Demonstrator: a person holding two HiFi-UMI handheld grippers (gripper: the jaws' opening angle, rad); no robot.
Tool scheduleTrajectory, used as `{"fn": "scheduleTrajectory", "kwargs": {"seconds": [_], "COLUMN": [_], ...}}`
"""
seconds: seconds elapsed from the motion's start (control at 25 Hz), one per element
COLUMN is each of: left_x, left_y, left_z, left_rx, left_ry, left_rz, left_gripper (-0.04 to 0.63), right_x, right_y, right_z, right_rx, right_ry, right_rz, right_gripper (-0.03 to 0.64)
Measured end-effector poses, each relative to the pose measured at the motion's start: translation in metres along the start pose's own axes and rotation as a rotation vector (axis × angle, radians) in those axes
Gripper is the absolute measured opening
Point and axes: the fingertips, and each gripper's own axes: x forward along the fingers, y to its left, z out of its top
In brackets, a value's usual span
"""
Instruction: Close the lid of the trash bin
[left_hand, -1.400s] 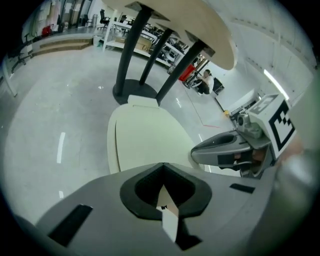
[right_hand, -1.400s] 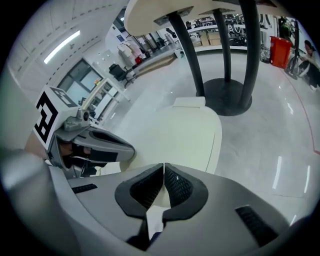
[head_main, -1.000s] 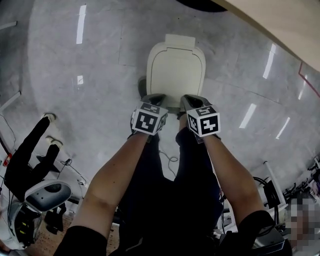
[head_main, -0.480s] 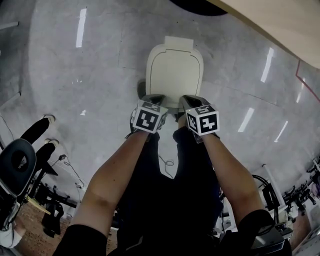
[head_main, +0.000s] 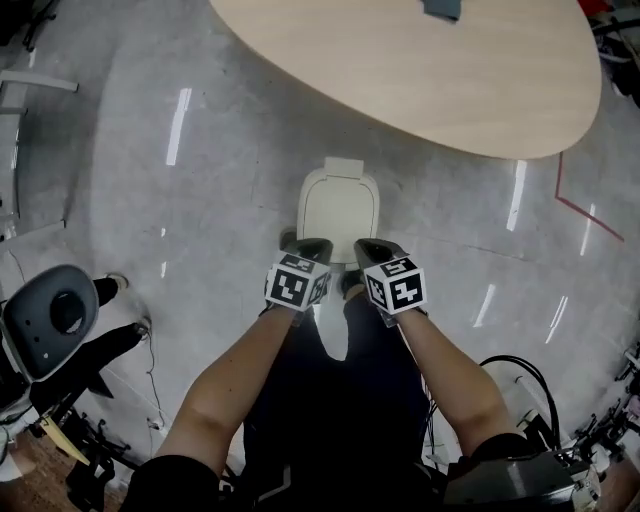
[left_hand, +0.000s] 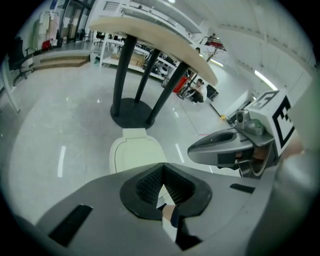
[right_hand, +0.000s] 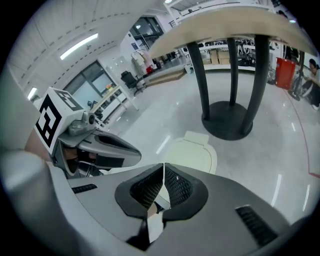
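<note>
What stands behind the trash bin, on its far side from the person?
Behind the trash bin stands the table's dark round base, seen from both gripper views. From the head view the tabletop covers that base.

The grey plastic left gripper and the grey plastic right gripper are held side by side in front of the body, near each other but apart, both pointed forward and down. A black-and-white marker cube is carried at the rear of the left one, and a second cube at the rear of the right. The 2 bare forearms, left and right, are stretched forward from dark short sleeves. The left gripper's black ribbed pads are seen closed tip to tip, as are the right gripper's pads, with a thin wedge of gap behind the tips.
</note>
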Motion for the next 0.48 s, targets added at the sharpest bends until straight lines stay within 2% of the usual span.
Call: {"fn": "scheduleTrajectory", "kwargs": {"seconds": [0.2,0.32,0.48], "left_x": [-0.063,-0.11,-0.17], "left_y": [-0.032,-0.05,-0.068], "left_z": [0.046,0.089,0.161], "left_rx": [0.004,0.011,0.073], "left_ry": [-0.091,-0.202,-0.362], "left_rz": [-0.003,-0.011,-0.003], "left_gripper": [0.0,0.0,0.0], "right_x": [-0.064,-0.111,-0.177], "right_y": [0.024,0.037,0.043], "right_z": [0.052,0.098,0.171], "right_rx": [-0.015,-0.013,-0.059], "right_ry": [-0.09,-0.186,-0.335], "right_rz": [0.015,0.026,0.021], "right_gripper": [0.011,0.011,0.011]}}
